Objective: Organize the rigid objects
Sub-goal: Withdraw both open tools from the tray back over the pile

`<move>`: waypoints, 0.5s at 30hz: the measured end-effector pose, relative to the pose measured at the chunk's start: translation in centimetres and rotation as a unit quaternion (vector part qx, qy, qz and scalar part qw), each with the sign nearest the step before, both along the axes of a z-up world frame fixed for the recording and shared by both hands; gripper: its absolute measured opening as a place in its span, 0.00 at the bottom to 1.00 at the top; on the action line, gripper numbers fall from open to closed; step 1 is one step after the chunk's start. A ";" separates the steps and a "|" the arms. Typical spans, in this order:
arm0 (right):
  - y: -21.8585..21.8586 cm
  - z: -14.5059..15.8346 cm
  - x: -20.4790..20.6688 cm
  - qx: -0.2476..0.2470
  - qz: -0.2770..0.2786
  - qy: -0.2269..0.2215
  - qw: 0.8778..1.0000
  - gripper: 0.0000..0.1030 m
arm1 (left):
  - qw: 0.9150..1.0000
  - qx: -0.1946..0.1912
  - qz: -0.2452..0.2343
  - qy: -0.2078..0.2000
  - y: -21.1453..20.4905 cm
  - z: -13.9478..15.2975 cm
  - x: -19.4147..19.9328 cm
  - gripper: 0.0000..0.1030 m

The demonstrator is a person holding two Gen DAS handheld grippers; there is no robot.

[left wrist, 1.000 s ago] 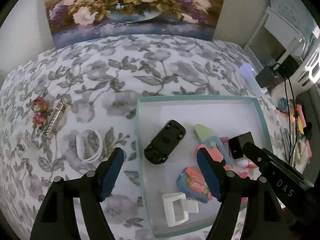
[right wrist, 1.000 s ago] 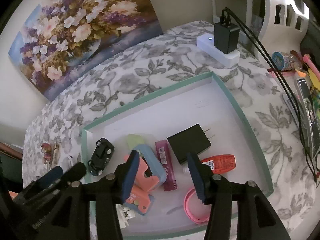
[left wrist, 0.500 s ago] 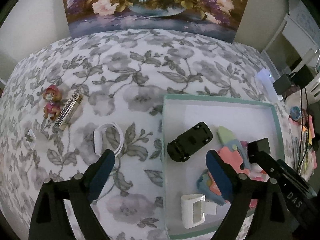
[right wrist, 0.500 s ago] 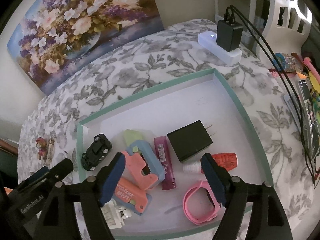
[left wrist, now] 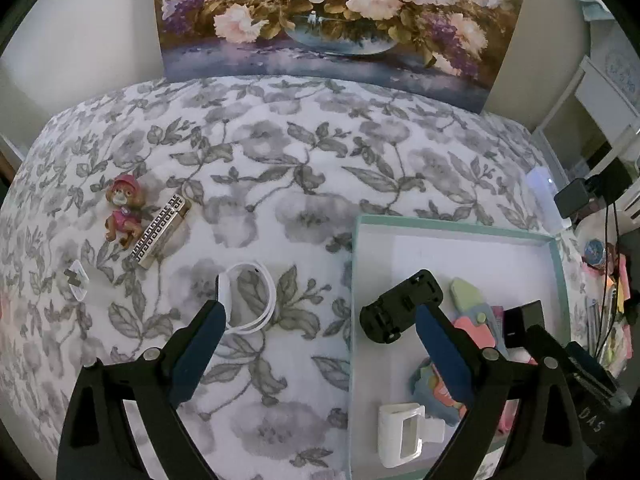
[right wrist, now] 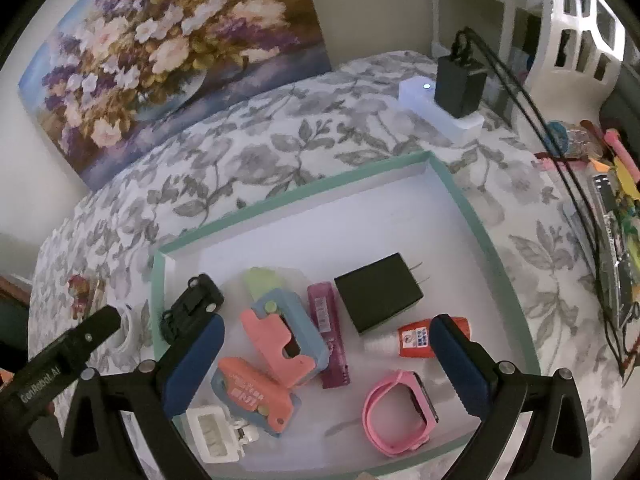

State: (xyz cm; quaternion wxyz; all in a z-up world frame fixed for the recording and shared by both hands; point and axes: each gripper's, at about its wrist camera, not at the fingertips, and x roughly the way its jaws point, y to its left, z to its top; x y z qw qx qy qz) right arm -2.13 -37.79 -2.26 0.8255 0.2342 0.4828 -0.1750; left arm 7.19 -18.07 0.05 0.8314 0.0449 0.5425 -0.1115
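Right wrist view looks down into a shallow white tray with a teal rim (right wrist: 460,188) lying on the grey-flowered cloth of the table (right wrist: 280,152). Inside it, the right tool (right wrist: 326,340) hangs with its blue-padded jaws spread wide; they have just been opening, and nothing is pressed between them. At 6 o'clock of the tray lies a pink wristwatch (right wrist: 396,412), its strap looped and its dark face turned to 3 o'clock. Near the middle sit a black plug adapter (right wrist: 378,298) with its two prongs toward 2 o'clock, a magenta bar (right wrist: 330,336), a small red bottle (right wrist: 414,342) and pink-and-blue toy pieces (right wrist: 284,344). A black toy car (right wrist: 192,306) rests at 9 o'clock by the rim, and a white clip (right wrist: 212,436) at 7 o'clock. Left wrist view shows the left tool (left wrist: 318,340) likewise wide after just opening, empty, straddling the tray's near rim. Outside the tray on the cloth lie a white ring-shaped band (left wrist: 248,298) just beside the left pad, a patterned silver bar (left wrist: 160,236), and touching it a small pup figure in pink (left wrist: 122,210).
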 end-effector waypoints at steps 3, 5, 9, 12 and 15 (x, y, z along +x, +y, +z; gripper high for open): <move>0.2 0.0 0.0 -0.002 0.002 -0.001 1.000 1.00 | 1.000 0.000 0.002 -0.001 0.0 0.0 0.0 0.93; 0.2 0.1 0.0 -0.002 0.003 -0.006 1.000 1.00 | 1.000 0.000 0.001 -0.002 -0.1 0.0 0.0 0.93; 0.3 0.3 -0.1 0.003 0.005 -0.016 1.000 1.00 | 1.000 -0.001 -0.002 -0.006 0.1 0.3 -0.1 0.93; 0.6 0.4 0.1 -0.002 0.008 -0.015 1.000 1.00 | 1.000 -0.007 -0.001 -0.010 0.5 0.7 0.0 0.93; 1.2 0.5 0.4 -0.013 0.017 -0.011 1.000 1.00 | 1.000 -0.011 0.001 -0.015 1.2 1.1 0.2 0.93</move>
